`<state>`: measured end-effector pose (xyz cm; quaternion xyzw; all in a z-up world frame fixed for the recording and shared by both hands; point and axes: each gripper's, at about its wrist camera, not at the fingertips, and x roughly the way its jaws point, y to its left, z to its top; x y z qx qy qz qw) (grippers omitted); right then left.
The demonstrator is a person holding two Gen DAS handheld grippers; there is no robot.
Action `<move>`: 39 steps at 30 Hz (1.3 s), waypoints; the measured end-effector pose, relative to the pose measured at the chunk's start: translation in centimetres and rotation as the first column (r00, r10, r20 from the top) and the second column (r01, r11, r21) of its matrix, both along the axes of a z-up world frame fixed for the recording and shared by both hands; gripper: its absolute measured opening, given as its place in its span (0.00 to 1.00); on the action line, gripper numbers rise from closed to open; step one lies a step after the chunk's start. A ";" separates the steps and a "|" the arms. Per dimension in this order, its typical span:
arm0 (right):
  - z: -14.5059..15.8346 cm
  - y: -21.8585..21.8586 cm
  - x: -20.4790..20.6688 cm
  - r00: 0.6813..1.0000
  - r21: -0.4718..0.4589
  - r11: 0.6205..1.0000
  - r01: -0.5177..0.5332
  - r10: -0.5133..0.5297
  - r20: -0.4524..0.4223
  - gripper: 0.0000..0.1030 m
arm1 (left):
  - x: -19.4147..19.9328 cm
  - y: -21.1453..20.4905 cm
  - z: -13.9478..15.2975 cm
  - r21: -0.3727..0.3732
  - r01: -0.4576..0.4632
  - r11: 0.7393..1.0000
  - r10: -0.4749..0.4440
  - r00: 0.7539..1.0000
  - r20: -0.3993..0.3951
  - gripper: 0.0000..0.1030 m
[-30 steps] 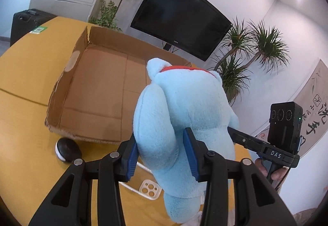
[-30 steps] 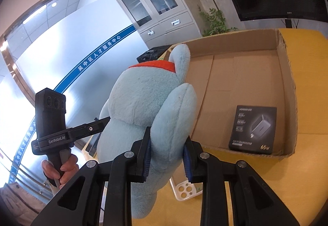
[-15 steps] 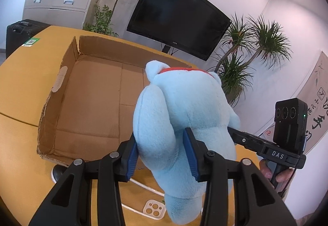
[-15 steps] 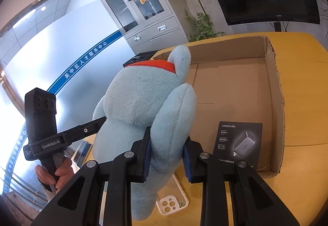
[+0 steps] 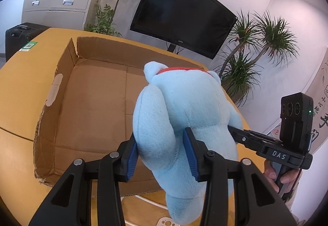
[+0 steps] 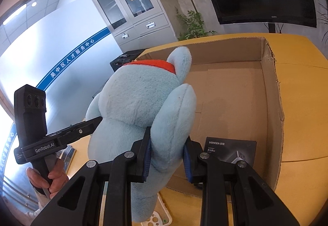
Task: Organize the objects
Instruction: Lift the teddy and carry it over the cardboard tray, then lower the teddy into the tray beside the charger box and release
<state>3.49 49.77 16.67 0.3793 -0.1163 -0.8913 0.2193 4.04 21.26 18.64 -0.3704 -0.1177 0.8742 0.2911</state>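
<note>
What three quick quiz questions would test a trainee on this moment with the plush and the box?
1. True or false: both tongs, left and right, clamp the blue plush toy.
2. Which item lies inside the cardboard box? A) black charger package B) mug C) book
3. Fill in: the plush wears a ___ collar.

Key: 1 true; 2 A; 3 red.

Fuzzy cloth plush toy (image 5: 184, 115) (matt), rough cardboard box (image 5: 92, 90).
</note>
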 end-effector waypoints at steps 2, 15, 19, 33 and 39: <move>-0.4 -0.3 -0.8 1.000 0.009 1.000 0.001 -0.001 0.005 0.23 | -0.5 0.0 -0.4 -0.001 -0.006 1.000 0.006 1.000 0.007 0.37; -3.4 -1.5 -4.6 0.999 0.062 0.998 0.014 -0.016 0.036 0.23 | -3.0 0.2 -2.6 -0.041 -0.044 0.998 0.045 0.999 0.030 0.37; -4.1 -1.5 -5.4 0.999 0.079 0.997 0.021 -0.025 0.043 0.23 | -3.8 0.3 -3.3 -0.047 -0.048 0.998 0.050 0.998 0.039 0.37; -6.6 -1.7 -7.1 0.996 0.141 0.989 0.044 -0.054 0.069 0.23 | -5.2 0.9 -6.1 -0.059 -0.051 0.997 0.055 0.996 0.070 0.37; -7.4 -1.8 -7.4 0.995 0.153 0.987 0.047 -0.060 0.079 0.23 | -5.2 1.0 -6.8 -0.080 -0.054 0.995 0.060 0.995 0.073 0.37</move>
